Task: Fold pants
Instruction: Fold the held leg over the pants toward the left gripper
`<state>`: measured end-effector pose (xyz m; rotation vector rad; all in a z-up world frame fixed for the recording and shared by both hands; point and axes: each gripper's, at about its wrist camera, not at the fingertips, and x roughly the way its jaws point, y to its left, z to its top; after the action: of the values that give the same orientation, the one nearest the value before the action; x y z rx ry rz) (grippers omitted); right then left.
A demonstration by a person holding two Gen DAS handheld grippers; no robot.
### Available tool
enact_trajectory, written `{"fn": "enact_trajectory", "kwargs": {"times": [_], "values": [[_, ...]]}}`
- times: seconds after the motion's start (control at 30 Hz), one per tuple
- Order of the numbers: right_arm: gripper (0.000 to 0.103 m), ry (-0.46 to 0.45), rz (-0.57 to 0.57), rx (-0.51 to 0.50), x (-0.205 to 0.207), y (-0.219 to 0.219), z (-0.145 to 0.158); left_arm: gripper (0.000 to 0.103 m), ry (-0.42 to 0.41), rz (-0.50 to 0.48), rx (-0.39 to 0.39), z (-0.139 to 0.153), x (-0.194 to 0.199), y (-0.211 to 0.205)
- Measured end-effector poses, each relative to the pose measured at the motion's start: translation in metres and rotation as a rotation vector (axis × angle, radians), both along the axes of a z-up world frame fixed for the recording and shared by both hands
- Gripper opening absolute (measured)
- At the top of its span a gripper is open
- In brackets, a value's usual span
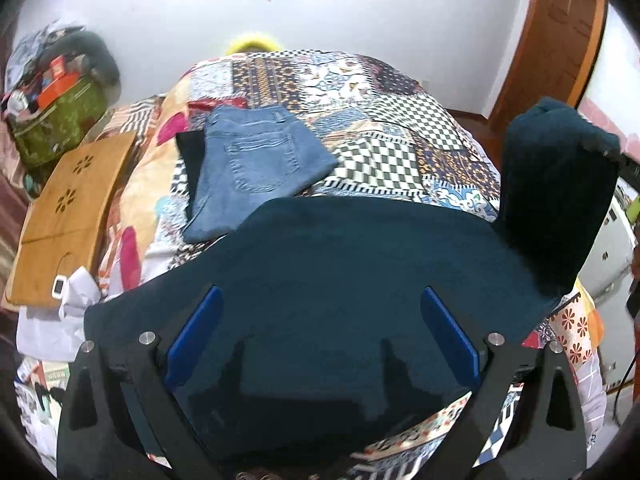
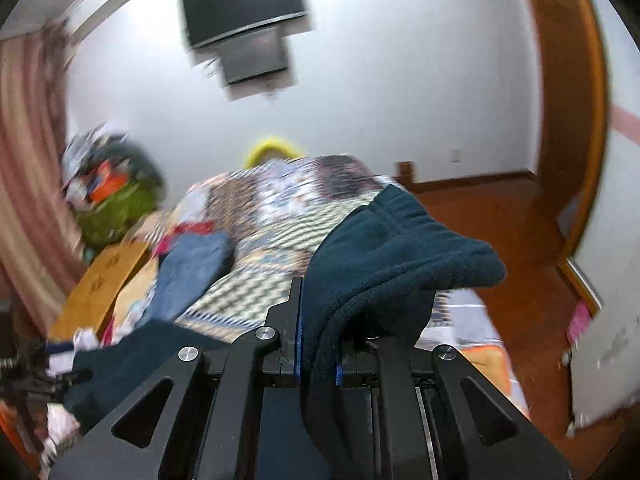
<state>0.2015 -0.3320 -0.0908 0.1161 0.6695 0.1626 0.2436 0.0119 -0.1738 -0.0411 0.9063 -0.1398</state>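
Observation:
Dark teal fleece pants (image 1: 340, 264) lie spread across the near part of a patchwork bedspread (image 1: 400, 128). My left gripper (image 1: 322, 296) hovers over them, open, its blue pads (image 1: 196, 332) far apart and nothing pinched. One end of the pants (image 1: 560, 184) is lifted high at the right. My right gripper (image 2: 316, 300) is shut on that end, and the thick fleece (image 2: 400, 248) drapes over its right finger and hides it.
Folded blue jeans (image 1: 256, 164) rest further back on the bed. A wooden board (image 1: 68, 216) and a stuffed green bag (image 1: 60, 120) lie along the left side. A TV (image 2: 244, 4) hangs on the far wall. A wooden door (image 1: 560, 40) stands at the right.

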Motion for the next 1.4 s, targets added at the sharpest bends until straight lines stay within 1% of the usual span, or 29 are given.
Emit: {"fn": "enact_trajectory", "kwargs": {"times": [0.1, 0.3, 0.37, 0.43, 0.5, 0.57, 0.63, 0.73, 0.8, 0.9, 0.97, 1.03, 1.07, 1.1, 1.17, 1.3, 1.4], "values": [[0.01, 0.054, 0.096, -0.024, 0.005, 0.042, -0.022, 0.1, 0.001, 0.027, -0.011, -0.002, -0.009, 0.017], [0.01, 0.226, 0.277, -0.078, -0.006, 0.111, -0.086, 0.1, 0.011, 0.062, -0.005, -0.006, -0.021, 0.036], [0.01, 0.261, 0.31, -0.107, -0.014, 0.122, -0.097, 0.1, 0.016, 0.071, -0.005, -0.008, -0.024, 0.041], [0.014, 0.28, 0.327, -0.149, -0.021, 0.128, -0.102, 0.1, 0.021, 0.079, -0.012, -0.01, -0.025, 0.043], [0.018, 0.296, 0.343, -0.16, -0.023, 0.129, -0.103, 0.1, 0.026, 0.081, -0.02, -0.011, -0.023, 0.042], [0.021, 0.309, 0.351, -0.156, -0.025, 0.124, -0.099, 0.1, 0.028, 0.076, -0.024, -0.01, -0.02, 0.039], [0.023, 0.32, 0.357, -0.123, -0.026, 0.117, -0.094, 0.1, 0.025, 0.064, -0.023, -0.007, -0.017, 0.032], [0.03, 0.334, 0.36, -0.06, -0.03, 0.104, -0.083, 0.1, 0.009, 0.036, -0.017, 0.001, -0.01, 0.017], [0.038, 0.318, 0.356, -0.035, -0.037, 0.095, -0.075, 0.1, -0.004, 0.013, -0.016, 0.009, -0.004, 0.006], [0.047, 0.255, 0.321, -0.02, -0.044, 0.074, -0.058, 0.1, -0.024, -0.032, -0.015, 0.022, 0.01, -0.02], [0.049, 0.228, 0.29, -0.016, -0.046, 0.058, -0.051, 0.1, -0.028, -0.058, -0.015, 0.028, 0.018, -0.035], [0.051, 0.213, 0.25, -0.008, -0.046, 0.043, -0.048, 0.1, -0.02, -0.098, -0.021, 0.032, 0.029, -0.059], [0.054, 0.211, 0.221, -0.011, -0.045, 0.035, -0.049, 0.1, -0.009, -0.118, -0.025, 0.031, 0.033, -0.069], [0.056, 0.211, 0.189, -0.025, -0.043, 0.027, -0.052, 0.1, 0.005, -0.138, -0.025, 0.028, 0.038, -0.079], [0.056, 0.229, 0.141, -0.047, -0.041, 0.017, -0.061, 0.1, 0.031, -0.173, -0.014, 0.019, 0.043, -0.098], [0.056, 0.3, 0.104, -0.02, -0.035, 0.001, -0.087, 0.1, 0.131, -0.26, 0.033, -0.016, 0.049, -0.139], [0.056, 0.355, 0.092, -0.036, -0.032, 0.002, -0.112, 0.1, 0.176, -0.297, 0.085, -0.041, 0.047, -0.161]]}}
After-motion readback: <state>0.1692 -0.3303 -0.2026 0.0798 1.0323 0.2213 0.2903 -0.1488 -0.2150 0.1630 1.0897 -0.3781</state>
